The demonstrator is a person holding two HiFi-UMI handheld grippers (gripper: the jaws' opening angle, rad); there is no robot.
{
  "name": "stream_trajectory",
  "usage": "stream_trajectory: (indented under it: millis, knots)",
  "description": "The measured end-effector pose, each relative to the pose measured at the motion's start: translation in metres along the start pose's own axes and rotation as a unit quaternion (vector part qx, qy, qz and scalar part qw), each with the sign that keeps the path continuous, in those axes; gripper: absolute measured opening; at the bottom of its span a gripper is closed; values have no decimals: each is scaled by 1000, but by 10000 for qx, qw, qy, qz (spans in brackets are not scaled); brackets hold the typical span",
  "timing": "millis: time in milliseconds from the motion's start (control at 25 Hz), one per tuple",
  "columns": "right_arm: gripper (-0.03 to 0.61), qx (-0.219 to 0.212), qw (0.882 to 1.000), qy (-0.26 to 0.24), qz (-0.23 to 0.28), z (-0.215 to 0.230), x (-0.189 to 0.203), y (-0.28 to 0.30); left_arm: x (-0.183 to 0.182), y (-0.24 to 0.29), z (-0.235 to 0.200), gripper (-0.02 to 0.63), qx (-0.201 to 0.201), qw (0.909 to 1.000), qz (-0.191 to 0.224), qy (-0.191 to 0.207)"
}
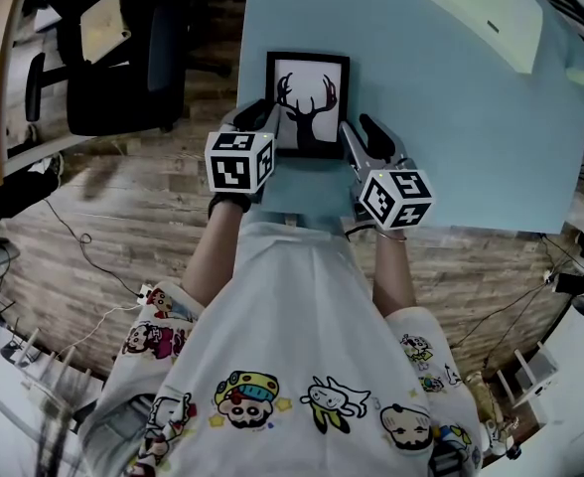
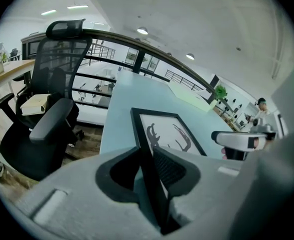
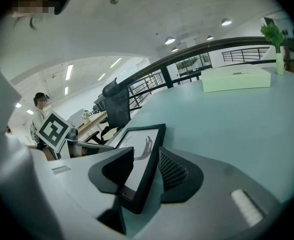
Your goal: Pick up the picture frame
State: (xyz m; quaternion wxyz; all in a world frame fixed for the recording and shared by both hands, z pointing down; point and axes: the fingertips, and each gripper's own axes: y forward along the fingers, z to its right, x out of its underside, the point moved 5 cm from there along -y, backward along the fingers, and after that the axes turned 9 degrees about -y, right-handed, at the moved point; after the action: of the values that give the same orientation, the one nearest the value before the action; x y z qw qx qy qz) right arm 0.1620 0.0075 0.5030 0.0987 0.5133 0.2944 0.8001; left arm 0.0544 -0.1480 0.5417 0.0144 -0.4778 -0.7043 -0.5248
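Note:
A black picture frame (image 1: pixel 307 102) with a deer-antler print lies flat on the light blue table (image 1: pixel 451 117), close to its near edge. My left gripper (image 1: pixel 262 122) straddles the frame's left side, one finger outside the frame (image 2: pixel 167 134) and one over the print. My right gripper (image 1: pixel 362 132) straddles the right side the same way, near the frame's (image 3: pixel 142 149) near corner. Both the left gripper (image 2: pixel 146 151) and the right gripper (image 3: pixel 147 154) stand open, with slim gaps beside the frame's edge.
A pale green flat box (image 1: pixel 486 8) lies at the table's far right. A black office chair (image 1: pixel 113 78) stands on the wooden floor left of the table. Cables trail over the floor (image 1: pixel 83 237). The table's near edge runs just under both grippers.

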Motion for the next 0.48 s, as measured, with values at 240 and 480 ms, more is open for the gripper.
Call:
stream_trajectory:
  millis: [240,480]
  knots:
    - [156,13,9999,100,-77,6,0,3,-1,0,-1,79,27,9998,-3,-186]
    - [160,-164,9986,430,-276,12,6,12,-1,0,-2,75,61,9995,-21,-325]
